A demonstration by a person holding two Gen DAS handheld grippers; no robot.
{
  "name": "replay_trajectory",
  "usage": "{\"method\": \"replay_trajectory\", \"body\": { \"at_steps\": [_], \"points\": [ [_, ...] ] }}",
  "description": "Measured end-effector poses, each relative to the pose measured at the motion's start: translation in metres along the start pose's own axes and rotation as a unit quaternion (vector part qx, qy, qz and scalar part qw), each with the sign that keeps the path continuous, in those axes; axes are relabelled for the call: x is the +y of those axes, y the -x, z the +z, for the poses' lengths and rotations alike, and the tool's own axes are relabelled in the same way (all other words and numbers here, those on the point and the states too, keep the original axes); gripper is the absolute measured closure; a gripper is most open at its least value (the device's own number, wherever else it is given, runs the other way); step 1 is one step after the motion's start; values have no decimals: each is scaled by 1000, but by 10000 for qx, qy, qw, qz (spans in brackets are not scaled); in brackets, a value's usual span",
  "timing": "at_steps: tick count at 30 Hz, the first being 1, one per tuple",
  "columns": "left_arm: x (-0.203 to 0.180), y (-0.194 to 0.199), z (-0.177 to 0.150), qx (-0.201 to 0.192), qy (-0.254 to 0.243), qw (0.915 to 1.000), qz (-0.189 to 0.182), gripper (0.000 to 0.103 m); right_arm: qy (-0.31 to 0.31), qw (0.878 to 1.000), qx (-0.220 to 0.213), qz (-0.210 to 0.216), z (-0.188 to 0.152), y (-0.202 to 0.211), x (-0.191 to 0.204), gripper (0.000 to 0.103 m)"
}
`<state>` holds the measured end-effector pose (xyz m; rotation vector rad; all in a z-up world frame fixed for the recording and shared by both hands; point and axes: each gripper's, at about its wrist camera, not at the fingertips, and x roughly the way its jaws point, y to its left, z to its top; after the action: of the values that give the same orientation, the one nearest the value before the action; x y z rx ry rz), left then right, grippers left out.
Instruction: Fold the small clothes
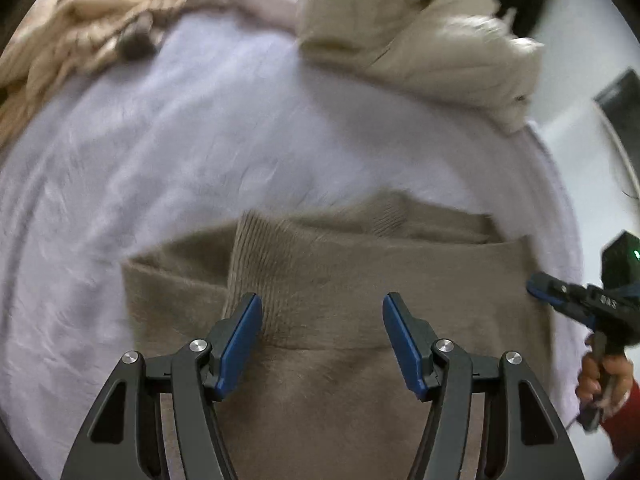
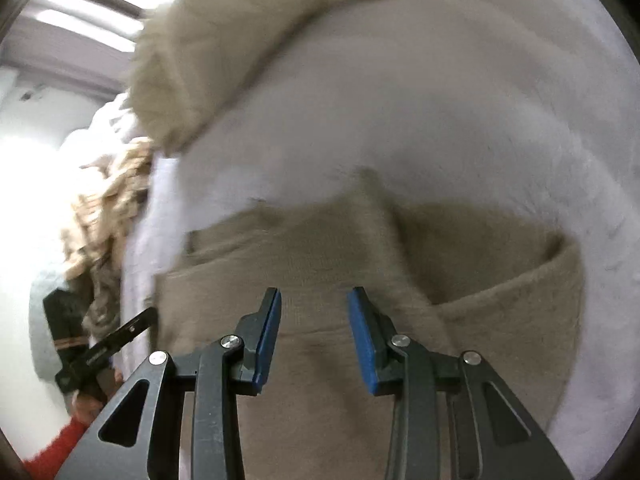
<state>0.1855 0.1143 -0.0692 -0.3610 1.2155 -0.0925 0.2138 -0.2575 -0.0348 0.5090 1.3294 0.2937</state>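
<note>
A taupe knit sweater (image 1: 340, 280) lies partly folded on the white bed sheet (image 1: 160, 160), a ribbed sleeve laid across its body. My left gripper (image 1: 322, 312) hovers open above the sweater, nothing between its blue pads. In the left wrist view the right gripper (image 1: 538, 286) comes in from the right edge at the sweater's side. In the right wrist view the same sweater (image 2: 320, 264) fills the lower half, and my right gripper (image 2: 314, 304) is open over it, holding nothing. The left gripper (image 2: 148, 316) shows at the far left there.
A cream knit garment (image 1: 420, 36) is heaped at the far side of the bed, also seen as a cream pile (image 2: 208, 60). A tan crumpled garment (image 1: 92, 40) lies at the far left. A hand in a red sleeve (image 1: 612, 384) holds the right gripper.
</note>
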Motion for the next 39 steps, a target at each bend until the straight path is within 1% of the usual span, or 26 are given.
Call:
{"method": "replay_trajectory", "body": {
  "at_steps": [2,4,5,7,10,12,13,15,16,18,19,20,22,23,24,25,26,27,28,29,30,32,34,36,38,39],
  "points": [
    [10,-6,-2,21,119,9999,106,39,-176,9997,-150,-35,-1,4,-14,68],
    [16,5,-6,8,116,9999,97,39,-382,9988,-304,-13,-1,21,-21,63],
    [18,15,-9,-6,64,9998,164,39,-395,9987,-328,-35,-1,27,-21,60],
    [23,38,-19,-36,-24,9992,389,39,-324,9989,-305,121,-6,46,-20,46],
    [40,71,-48,40,204,9995,245,39,-409,9970,-96,650,-38,65,-15,41],
    [57,87,-75,212,577,9980,123,39,-644,9927,208,994,-76,68,-16,41],
    [62,91,-92,307,794,9963,90,39,-776,9904,367,1082,-97,66,-17,41],
    [70,95,-125,470,1190,9918,15,39,-1010,9861,616,1169,-133,61,-21,41],
    [74,94,-143,557,1446,9879,-63,39,-1148,9839,707,1173,-151,59,-25,41],
    [76,88,-165,678,1820,9808,-197,39,-1544,9786,792,1108,-189,56,-38,41],
    [77,82,-175,737,2039,9757,-307,39,-1701,9764,775,1079,-198,54,-41,41],
    [77,77,-182,760,2211,9714,-403,39,-1933,9733,667,1045,-209,54,-49,41],
    [80,69,-190,703,2538,9632,-546,39,-2265,9671,343,1104,-217,56,-60,41],
    [81,66,-190,637,2681,9594,-596,39,-2491,9616,92,1149,-218,58,-68,41],
    [82,63,-191,551,2815,9559,-633,39,-2617,9581,-51,1165,-217,57,-70,41],
    [83,61,-189,447,2970,9516,-655,39,-2829,9514,-236,1195,-215,57,-77,41],
    [85,61,-188,339,3111,9474,-664,39,-2980,9460,-304,1235,-211,56,-82,41],
    [86,61,-187,255,3214,9442,-675,51,-3090,9420,-315,1271,-208,55,-84,46],
    [85,62,-186,152,3234,9435,-706,69,-3128,9421,-251,1182,-202,54,-84,82],
    [84,63,-183,159,3162,9454,-773,94,-3056,9456,-212,1099,-198,58,-84,95],
    [81,67,-181,134,3032,9499,-751,94,-2881,9518,-198,1030,-192,64,-81,95],
    [71,78,-177,39,2603,9631,-679,94,-2389,9660,-213,965,-180,79,-66,95],
    [64,91,-178,-49,2205,9737,-574,94,-2030,9761,-216,740,-178,90,-59,95],
    [68,90,-182,-24,2112,9762,-492,94,-1961,9792,-100,504,-182,86,-68,95],
    [83,83,-192,79,2156,9755,-430,94,-1998,9795,143,216,-189,68,-82,95],
    [85,78,-193,119,2123,9763,-392,94,-2005,9793,197,197,-193,64,-85,95]
  ]
}}
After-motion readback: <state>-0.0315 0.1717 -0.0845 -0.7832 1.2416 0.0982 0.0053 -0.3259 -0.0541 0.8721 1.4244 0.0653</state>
